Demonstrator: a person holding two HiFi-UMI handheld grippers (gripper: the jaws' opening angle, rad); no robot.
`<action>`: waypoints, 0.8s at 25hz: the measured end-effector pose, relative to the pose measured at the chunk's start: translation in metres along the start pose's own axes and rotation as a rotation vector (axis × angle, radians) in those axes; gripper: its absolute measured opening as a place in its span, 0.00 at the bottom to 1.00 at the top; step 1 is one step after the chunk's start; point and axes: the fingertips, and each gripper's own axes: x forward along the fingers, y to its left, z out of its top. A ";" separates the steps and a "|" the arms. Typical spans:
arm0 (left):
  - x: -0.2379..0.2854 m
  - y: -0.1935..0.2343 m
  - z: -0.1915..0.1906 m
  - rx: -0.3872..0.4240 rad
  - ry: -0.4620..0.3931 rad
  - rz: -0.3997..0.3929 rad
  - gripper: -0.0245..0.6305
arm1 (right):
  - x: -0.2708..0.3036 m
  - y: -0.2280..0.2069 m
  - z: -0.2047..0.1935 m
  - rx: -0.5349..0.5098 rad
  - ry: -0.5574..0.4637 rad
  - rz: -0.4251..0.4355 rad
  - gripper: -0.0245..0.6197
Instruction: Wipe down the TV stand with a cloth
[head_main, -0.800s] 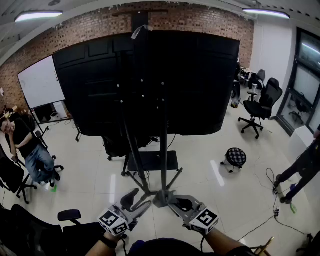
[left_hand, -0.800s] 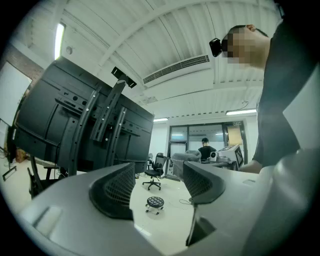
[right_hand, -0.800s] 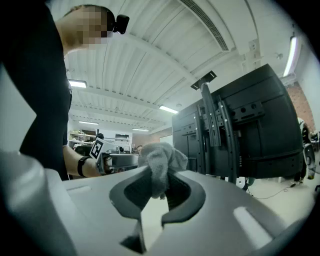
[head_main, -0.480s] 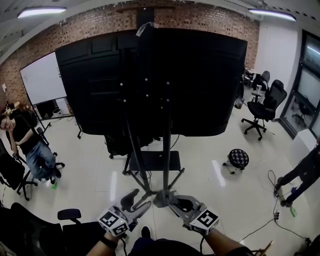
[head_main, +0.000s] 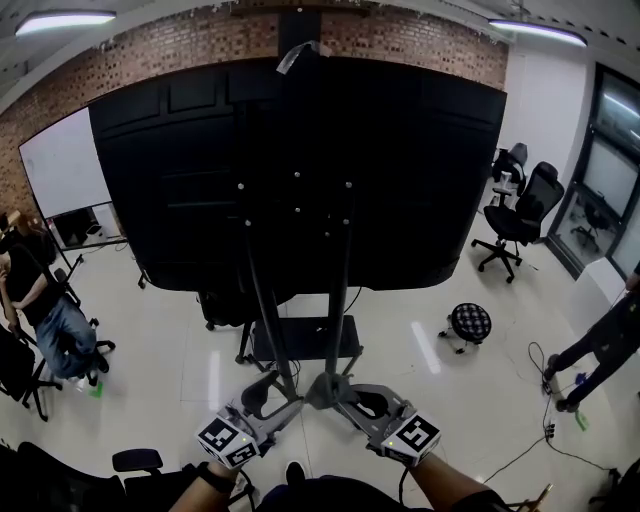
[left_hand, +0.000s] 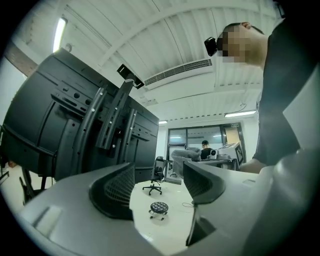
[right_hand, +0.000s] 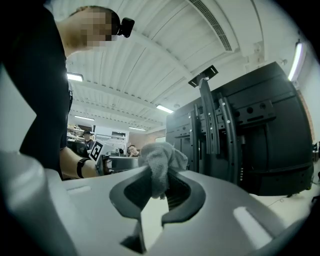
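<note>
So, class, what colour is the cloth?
Grey cloth, clearest in the right gripper view.

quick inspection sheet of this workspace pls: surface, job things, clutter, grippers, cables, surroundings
surface: pale glossy floor; dirt cannot be told
job's things: TV stand upright, carrying a big black screen seen from behind; grey cloth
clutter: round stool right of the stand
grippers: left gripper jaws apart, empty; right gripper jaws shut on the cloth
cables: loose cable on the floor, far right
surroundings: whiteboard, office chair, seated person
</note>
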 end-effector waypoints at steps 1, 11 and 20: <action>0.003 0.010 0.005 0.006 -0.004 -0.010 0.54 | 0.009 -0.007 0.004 -0.006 -0.006 -0.009 0.09; 0.018 0.101 0.063 0.087 -0.051 -0.110 0.54 | 0.101 -0.057 0.046 -0.106 -0.040 -0.096 0.09; 0.046 0.129 0.120 0.174 -0.117 -0.174 0.54 | 0.138 -0.097 0.121 -0.264 -0.098 -0.114 0.09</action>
